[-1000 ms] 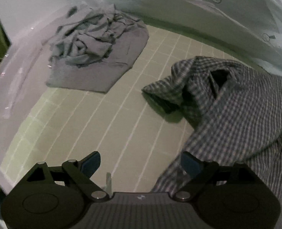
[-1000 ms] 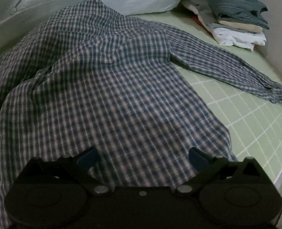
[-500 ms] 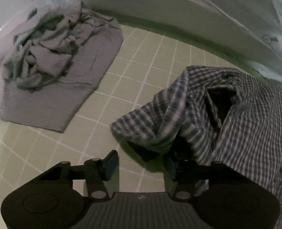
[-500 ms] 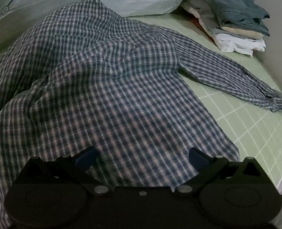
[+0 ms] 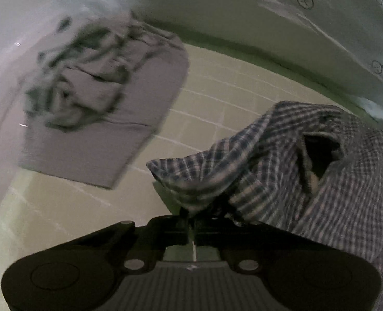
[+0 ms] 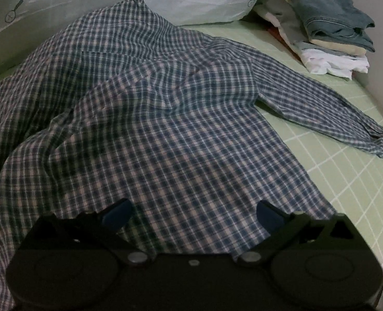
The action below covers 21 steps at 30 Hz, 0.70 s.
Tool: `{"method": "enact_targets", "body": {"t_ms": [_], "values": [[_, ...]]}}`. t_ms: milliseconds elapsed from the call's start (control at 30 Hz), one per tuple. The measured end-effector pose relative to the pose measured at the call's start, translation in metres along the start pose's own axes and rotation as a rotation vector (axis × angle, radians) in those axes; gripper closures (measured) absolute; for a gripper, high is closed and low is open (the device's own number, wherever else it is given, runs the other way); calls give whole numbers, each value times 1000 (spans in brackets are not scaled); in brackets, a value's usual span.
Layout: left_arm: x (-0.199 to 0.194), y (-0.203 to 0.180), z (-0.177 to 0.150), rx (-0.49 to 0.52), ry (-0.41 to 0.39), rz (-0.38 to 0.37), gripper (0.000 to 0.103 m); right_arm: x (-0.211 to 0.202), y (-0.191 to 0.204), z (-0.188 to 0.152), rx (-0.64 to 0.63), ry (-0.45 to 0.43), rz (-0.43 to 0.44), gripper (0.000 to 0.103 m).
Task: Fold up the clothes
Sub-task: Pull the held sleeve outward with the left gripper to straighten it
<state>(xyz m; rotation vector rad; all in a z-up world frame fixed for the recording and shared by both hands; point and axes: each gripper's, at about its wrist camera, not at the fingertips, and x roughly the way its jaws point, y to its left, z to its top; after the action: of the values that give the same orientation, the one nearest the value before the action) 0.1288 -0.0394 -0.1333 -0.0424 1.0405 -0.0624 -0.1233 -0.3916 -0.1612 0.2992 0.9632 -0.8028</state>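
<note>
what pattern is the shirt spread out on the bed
A blue and white check on the shirt, clearest in the right wrist view.

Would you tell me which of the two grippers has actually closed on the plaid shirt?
The left gripper: it pinches the plaid shirt at its sleeve end, while the right gripper hangs open.

Open green gridded sheet (image 5: pixel 212 108) lies between the grey heap (image 5: pixel 100 98) and the checked shirt (image 5: pixel 308 171); the quilt (image 5: pixel 269 26) walls off the far side. On the right, bare sheet runs beside the shirt's sleeve (image 6: pixel 329 114); folded clothes (image 6: pixel 326 31) block the far corner.
</note>
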Motion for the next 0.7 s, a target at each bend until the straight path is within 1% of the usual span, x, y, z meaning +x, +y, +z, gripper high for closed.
{"method": "enact_targets", "body": {"t_ms": [133,200,267,300,467,567,600,633,667,700], "values": [[-27,35,-7,-3,-13,72,100,0,-4,-3,26,-4,17,0],[-40,54,-11,28,-3,116,101,0,-5,-4,39,-5,24,0],[-52,74,-14,47,8,177,101,0,-6,-5,48,-5,29,0],[-57,84,-15,51,17,191,101,-1,-6,-5,47,-5,30,0],[-80,131,-9,-20,-15,262,101,-4,-3,-6,29,-9,30,0],[-83,152,3,-93,-29,218,100,-5,-2,-6,26,-8,32,0],[-83,159,7,-125,-41,209,95,-5,-2,-6,21,-8,31,0],[-83,166,11,-157,-53,200,93,-5,-2,-5,17,-9,30,0],[-81,173,15,-188,-71,209,91,-5,-1,-5,13,-9,28,0],[-79,178,18,-213,-83,220,86,-5,0,-5,9,-10,26,0]]}}
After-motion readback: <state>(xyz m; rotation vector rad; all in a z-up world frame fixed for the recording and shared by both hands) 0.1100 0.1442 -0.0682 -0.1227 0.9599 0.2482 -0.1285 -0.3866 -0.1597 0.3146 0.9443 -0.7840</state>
